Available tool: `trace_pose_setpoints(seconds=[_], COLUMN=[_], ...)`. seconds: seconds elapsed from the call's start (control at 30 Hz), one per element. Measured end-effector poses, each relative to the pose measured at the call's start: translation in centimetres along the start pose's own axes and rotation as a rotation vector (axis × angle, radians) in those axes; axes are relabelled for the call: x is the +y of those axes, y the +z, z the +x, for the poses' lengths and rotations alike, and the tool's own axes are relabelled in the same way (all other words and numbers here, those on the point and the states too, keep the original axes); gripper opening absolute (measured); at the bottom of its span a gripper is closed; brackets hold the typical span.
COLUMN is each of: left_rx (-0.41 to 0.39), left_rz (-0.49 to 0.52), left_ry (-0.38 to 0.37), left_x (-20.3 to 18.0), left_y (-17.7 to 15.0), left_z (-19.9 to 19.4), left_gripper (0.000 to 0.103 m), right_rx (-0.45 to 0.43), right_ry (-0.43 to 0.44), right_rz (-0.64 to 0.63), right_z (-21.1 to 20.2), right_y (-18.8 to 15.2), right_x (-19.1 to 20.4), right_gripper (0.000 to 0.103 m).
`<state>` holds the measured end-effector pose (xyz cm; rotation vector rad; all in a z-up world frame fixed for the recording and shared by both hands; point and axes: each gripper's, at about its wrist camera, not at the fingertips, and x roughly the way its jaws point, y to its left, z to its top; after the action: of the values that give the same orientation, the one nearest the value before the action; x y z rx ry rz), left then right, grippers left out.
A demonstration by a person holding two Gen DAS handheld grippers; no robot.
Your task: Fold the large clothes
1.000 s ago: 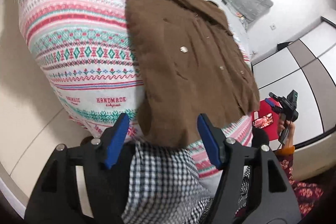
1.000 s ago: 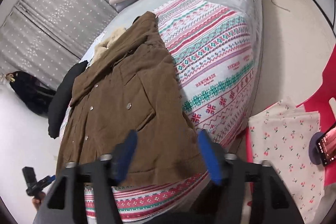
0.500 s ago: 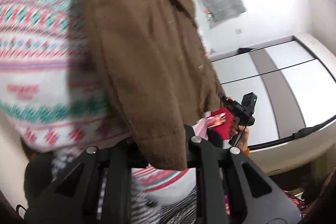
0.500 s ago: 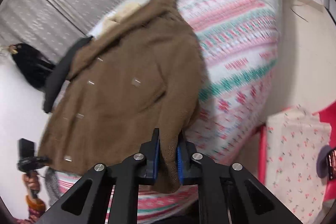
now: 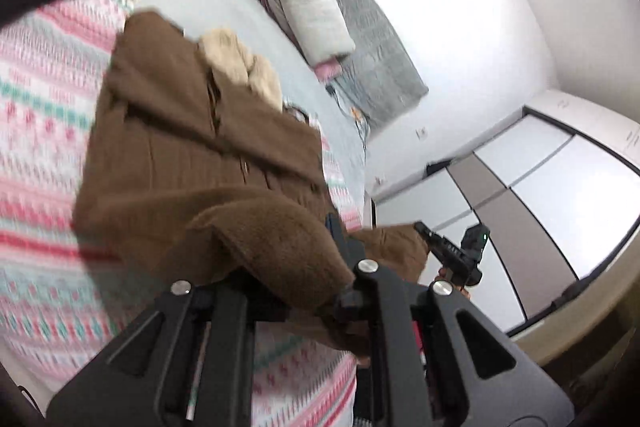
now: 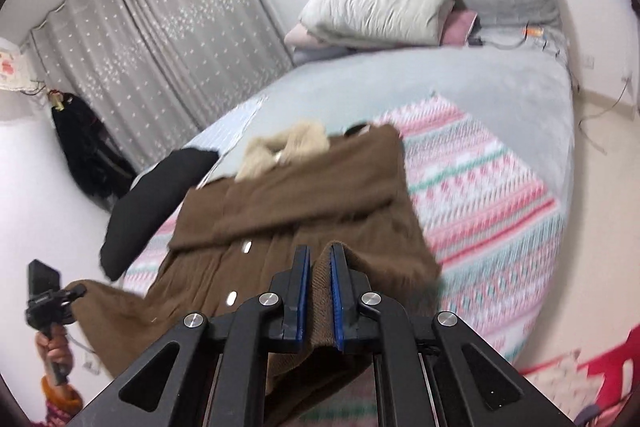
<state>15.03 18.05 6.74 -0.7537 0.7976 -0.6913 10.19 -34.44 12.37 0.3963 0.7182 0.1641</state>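
On the patterned blanket lies our brown coat, hem lifted. Right gripper is clamped tight on the hem; left gripper is closing on the other corner, fingertips buried in fabric. Feels thick, floppy, heavyish, so corners work best. Sleeves are hidden.

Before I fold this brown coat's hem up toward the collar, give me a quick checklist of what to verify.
1. Right gripper clamped on the brown coat hem: ok.
2. Left gripper on the hem: its jaws are closing with coat fabric between them; pads hidden: cannot tell.
3. Hem lifted off the patterned blanket: ok.
4. Cream collar lying flat: not ok, bunched.
5. Black garment clear of the coat: cannot tell.
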Motion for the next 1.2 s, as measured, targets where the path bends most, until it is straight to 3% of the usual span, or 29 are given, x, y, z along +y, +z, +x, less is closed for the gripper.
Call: trace_pose_setpoints(seconds=[0.23, 0.43, 0.57, 0.63, 0.7, 0.73, 0.77, 0.83, 0.93, 1.07, 1.2], left_rx=[-0.123, -0.161, -0.145, -0.092, -0.04, -0.035, -0.036, -0.037, -0.053, -0.056, 0.048], left_rz=[-0.033, -0.082, -0.114, -0.131, -0.155, -0.161, -0.162, -0.138, -0.04, 0.143, 0.093], left_ry=[0.041, 0.153, 0.303, 0.376, 0.405, 0.402, 0.382, 0.312, 0.289, 0.4, 0.456], left_x=[4.1, 9.9, 14.1, 16.2, 17.5, 17.7, 17.4, 16.6, 14.4, 12.6, 15.3], left_y=[7.2, 11.2, 12.6, 13.2, 13.5, 13.7, 13.7, 13.5, 12.9, 11.9, 10.8], left_z=[0.7, 5.5, 9.9, 12.0, 13.2, 13.2, 12.7, 11.7, 9.7, 7.9, 8.9], left_gripper=[0.014, 0.014, 0.014, 0.017, 0.017, 0.018, 0.02, 0.045, 0.075, 0.077, 0.077], right_rx=[-0.102, -0.077, -0.053, -0.042, -0.012, 0.002, 0.027, 0.066, 0.09, 0.156, 0.238], right_ry=[-0.131, -0.218, -0.222, -0.222, -0.199, -0.185, -0.167, -0.142, -0.132, -0.136, -0.132], right_rz=[-0.003, 0.051, 0.127, 0.174, 0.21, 0.217, 0.215, 0.186, 0.114, 0.077, 0.108], right_z=[4.0, 9.9, 14.2, 16.0, 17.2, 17.6, 18.1, 18.6, 18.9, 20.6, 23.6], right_y=[6.1, 10.0, 11.2, 11.1, 10.7, 10.5, 10.0, 9.1, 8.0, 6.8, 5.2], right_x=[-1.5, -5.4, -8.3, -9.7, -10.3, -10.5, -10.5, -10.1, -9.4, -9.0, -9.1], right_gripper=[0.007, 0.007, 0.008, 0.009, 0.017, 0.029, 0.043, 0.063, 0.068, 0.069, 0.069])
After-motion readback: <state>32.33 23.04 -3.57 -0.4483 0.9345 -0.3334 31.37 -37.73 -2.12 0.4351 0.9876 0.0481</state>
